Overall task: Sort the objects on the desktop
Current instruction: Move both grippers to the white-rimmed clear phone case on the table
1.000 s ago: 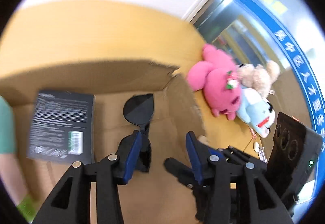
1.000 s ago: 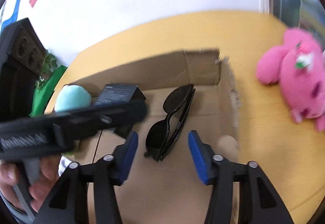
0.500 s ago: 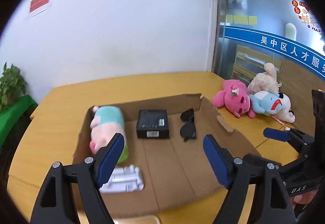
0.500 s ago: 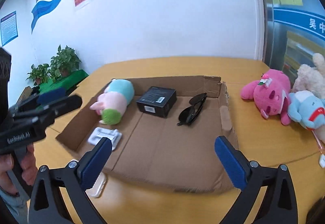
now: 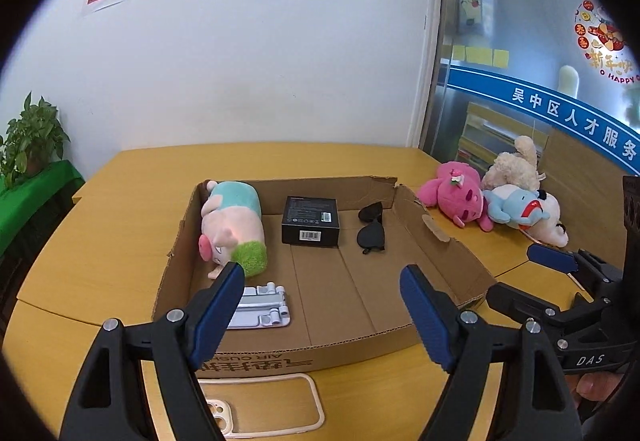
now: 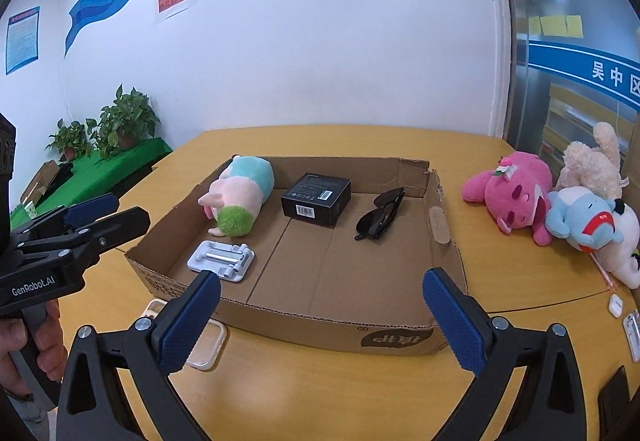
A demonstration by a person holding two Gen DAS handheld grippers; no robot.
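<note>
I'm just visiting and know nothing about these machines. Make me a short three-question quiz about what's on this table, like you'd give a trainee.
1. True or false: the sunglasses lie inside the cardboard tray.
2. Which thing sits between the pig plush and the sunglasses?
A. black box
B. phone case
C. pink plush bear
3. Fill in: the jaws of the left gripper and the right gripper are both ____ and hold nothing.

Key
1. True; they lie near the tray's right wall.
2. A; the phone case lies on the table in front of the tray, and the bear lies on the table to its right.
3. open
</note>
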